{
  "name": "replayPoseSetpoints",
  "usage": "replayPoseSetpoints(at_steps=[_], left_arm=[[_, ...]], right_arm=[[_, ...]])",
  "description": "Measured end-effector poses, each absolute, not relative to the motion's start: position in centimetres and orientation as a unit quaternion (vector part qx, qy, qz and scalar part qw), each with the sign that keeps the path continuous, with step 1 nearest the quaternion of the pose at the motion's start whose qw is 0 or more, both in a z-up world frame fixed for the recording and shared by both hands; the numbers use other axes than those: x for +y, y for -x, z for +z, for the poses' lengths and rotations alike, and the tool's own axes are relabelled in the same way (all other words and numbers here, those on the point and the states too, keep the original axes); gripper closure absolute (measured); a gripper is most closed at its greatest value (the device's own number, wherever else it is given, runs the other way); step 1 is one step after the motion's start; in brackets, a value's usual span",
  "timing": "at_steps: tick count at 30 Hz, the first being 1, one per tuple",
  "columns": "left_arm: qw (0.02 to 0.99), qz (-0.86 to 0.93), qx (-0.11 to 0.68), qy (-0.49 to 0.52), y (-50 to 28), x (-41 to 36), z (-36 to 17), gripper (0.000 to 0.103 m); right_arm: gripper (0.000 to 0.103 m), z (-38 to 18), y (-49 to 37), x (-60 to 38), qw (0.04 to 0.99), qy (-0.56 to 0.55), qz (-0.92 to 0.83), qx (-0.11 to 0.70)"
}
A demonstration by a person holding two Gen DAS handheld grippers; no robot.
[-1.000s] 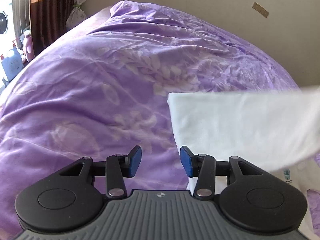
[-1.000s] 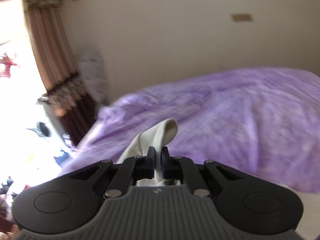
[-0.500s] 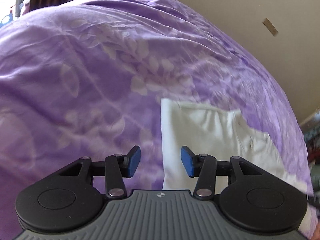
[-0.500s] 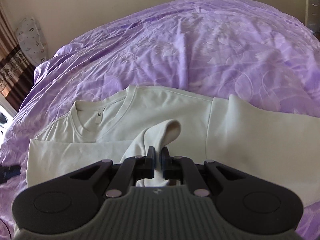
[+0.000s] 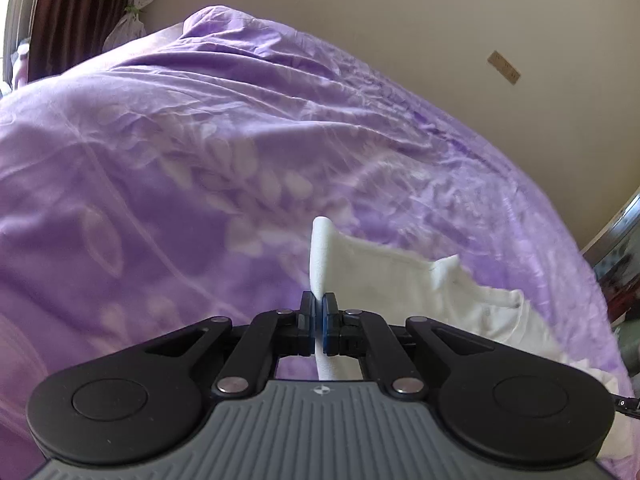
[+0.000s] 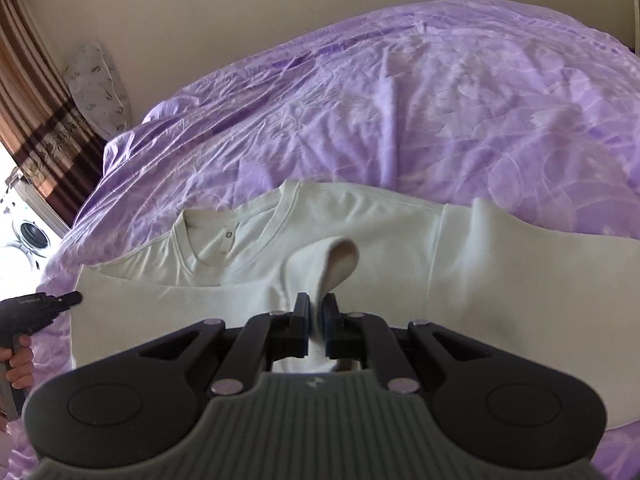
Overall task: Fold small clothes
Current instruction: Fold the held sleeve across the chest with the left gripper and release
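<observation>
Cream-white cotton long-sleeved shirt point(image 6: 380, 248) lies flat on purple leaf-print duvet point(image 6: 440, 100), collar toward wall; left tongs point(image 5: 319, 312) clamped on its edge, fold standing up; right tongs point(image 6: 316, 320) clamped on a raised cuff; open duvet beyond shirt; striped brown curtain point(image 6: 36, 112) at bed's left.

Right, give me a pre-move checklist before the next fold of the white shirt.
1. Left gripper shut on shirt edge: ok.
2. Right gripper shut on a raised fold of cloth: ok.
3. Neckline visible, facing up: ok.
4. Shirt body flat on purple bedspread: mostly ok, light wrinkles near the collar.
5. Bedspread beyond the shirt free for laying the fold: ok.
6. Hem position: cannot tell, hidden behind the gripper body.
</observation>
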State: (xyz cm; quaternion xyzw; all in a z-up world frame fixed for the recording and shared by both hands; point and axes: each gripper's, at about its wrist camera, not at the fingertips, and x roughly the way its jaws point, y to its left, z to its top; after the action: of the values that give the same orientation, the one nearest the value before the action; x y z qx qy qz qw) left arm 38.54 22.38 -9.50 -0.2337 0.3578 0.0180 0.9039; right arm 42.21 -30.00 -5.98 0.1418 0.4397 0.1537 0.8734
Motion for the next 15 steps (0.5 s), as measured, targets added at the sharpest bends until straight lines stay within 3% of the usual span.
replayPoseSetpoints(at_steps=[5,8,11,15], left_arm=[[0.898,0.049,0.383,0.21,-39.8,21.5,-11.4,0.099],[0.89,0.073,0.395,0.214,-39.6,21.8,-11.7,0.092],[0.884,0.07,0.406,0.22,-38.3,22.6,-11.0,0.083],[0.876,0.046,0.421,0.231,-36.1,22.4,-9.8,0.077]], right_arm=[[0.1,-10.7,-43.8,-30.7,0.861,-0.129,0.116,0.477],[0.093,-12.5,-44.1,-31.0,0.858,-0.129,0.083,0.49],[0.073,-12.2,-43.4,-32.0,0.862,-0.13,0.072,0.484],[0.073,-11.2,-42.4,-33.4,0.858,-0.169,0.089,0.477]])
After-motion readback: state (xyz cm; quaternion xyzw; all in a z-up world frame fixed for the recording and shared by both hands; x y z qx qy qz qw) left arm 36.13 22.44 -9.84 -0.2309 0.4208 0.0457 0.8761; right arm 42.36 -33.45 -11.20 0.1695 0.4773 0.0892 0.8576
